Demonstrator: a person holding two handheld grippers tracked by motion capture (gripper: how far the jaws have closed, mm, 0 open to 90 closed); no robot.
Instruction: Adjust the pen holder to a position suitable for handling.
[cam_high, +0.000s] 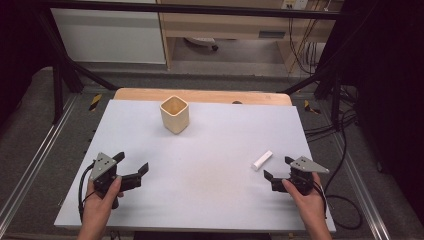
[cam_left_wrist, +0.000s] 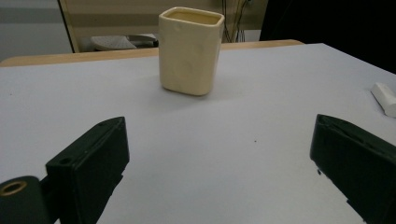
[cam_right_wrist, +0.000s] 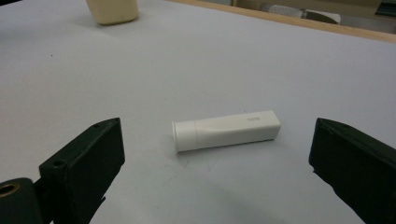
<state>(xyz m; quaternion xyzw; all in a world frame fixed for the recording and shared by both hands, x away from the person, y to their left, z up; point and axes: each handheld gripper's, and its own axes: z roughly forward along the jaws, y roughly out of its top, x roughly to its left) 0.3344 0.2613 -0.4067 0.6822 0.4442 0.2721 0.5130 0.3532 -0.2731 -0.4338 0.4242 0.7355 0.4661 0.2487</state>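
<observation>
Facing the white tube (cam_right_wrist: 227, 130), right gripper (cam_high: 280, 168) has its jaws spread wide, nothing between the pads. In the right gripper view the tube lies flat on the grey table (cam_right_wrist: 196, 60), crosswise to the jaws, ahead of the tips and roughly centred on the gap, cap end toward the left jaw. No contact with either jaw. From the high view the tube (cam_high: 262, 160) sits just beyond the right gripper, angled, near the table's right side.

Left gripper (cam_high: 134, 167) is wide open too, holding nothing, low near the front-left of the table. Cream square cup (cam_left_wrist: 190, 50) stands upright straight ahead of it, well apart from the jaw tips, toward the far edge; tube is well apart from the cup.
</observation>
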